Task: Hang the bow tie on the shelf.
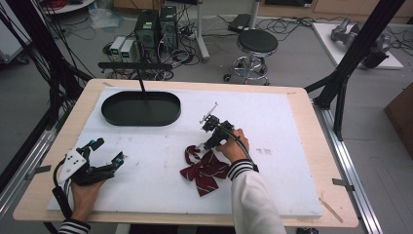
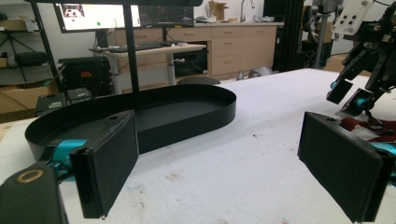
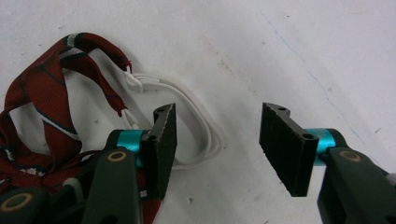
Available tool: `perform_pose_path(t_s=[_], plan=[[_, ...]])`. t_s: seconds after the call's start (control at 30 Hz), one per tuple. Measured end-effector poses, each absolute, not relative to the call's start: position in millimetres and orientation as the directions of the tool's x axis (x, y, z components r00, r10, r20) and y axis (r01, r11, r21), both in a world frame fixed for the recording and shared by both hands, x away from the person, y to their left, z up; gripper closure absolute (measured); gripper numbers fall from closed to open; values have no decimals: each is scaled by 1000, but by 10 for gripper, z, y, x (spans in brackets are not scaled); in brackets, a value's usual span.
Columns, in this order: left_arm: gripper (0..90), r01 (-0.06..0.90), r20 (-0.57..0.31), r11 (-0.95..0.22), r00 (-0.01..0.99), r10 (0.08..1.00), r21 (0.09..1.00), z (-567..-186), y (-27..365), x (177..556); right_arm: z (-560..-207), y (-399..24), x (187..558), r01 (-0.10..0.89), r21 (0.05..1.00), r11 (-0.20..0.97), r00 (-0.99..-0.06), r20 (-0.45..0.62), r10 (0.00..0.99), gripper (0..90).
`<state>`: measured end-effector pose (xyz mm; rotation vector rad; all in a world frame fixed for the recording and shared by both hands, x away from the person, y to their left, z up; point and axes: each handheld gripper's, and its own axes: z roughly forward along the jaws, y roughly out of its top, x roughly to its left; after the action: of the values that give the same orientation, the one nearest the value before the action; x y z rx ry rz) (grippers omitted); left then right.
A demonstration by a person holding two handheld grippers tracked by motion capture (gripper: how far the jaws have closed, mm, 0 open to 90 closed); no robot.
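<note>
I work in a lab set up for recording. My table (image 1: pixel 311 146) has a plywood top under a white foam sheet (image 1: pixel 272 126) and stands inside a black metal frame (image 1: pixel 350 53). Beyond it, on a grey floor, sit computer towers (image 1: pixel 156 27) in a tangle of cables (image 1: pixel 190 53), beside a round stool (image 1: pixel 257 43). Ahead of my left tool I see a lit monitor (image 2: pixel 95 14) over a desk (image 2: pixel 154 49) and a run of wooden cabinets (image 2: pixel 233 46) with a sink tap (image 2: pixel 243 7).

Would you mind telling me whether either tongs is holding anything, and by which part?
Nothing is held: the right tongs stand open over the bow tie's white elastic loop; the left tongs are open.
</note>
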<state>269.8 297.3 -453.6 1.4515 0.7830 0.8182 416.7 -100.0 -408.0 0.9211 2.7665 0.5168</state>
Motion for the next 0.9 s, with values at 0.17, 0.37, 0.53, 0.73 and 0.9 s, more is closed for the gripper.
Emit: perform_pose_path(t_s=[0.17, 0.37, 0.53, 0.73, 0.9], plan=[[127, -3, 32, -35, 520, 854, 999, -4537, 2973, 2699, -4088, -1000, 4171, 547, 374, 749, -791, -63, 609, 470], [127, -2, 32, -36, 520, 854, 999, -4537, 2973, 2699, -4085, -1019, 4181, 554, 380, 741, -784, -62, 618, 463], [127, -3, 34, -38, 521, 853, 999, -4536, 2973, 2699, -4092, -1019, 4180, 552, 371, 747, -790, -52, 610, 510], [127, -4, 33, -37, 520, 854, 999, -4537, 2974, 2698, -4123, -1013, 4185, 572, 349, 742, -786, -23, 618, 626], [127, -3, 32, -35, 520, 854, 999, -4537, 2973, 2698, -4126, -1016, 4186, 572, 348, 742, -792, 1, 610, 713]])
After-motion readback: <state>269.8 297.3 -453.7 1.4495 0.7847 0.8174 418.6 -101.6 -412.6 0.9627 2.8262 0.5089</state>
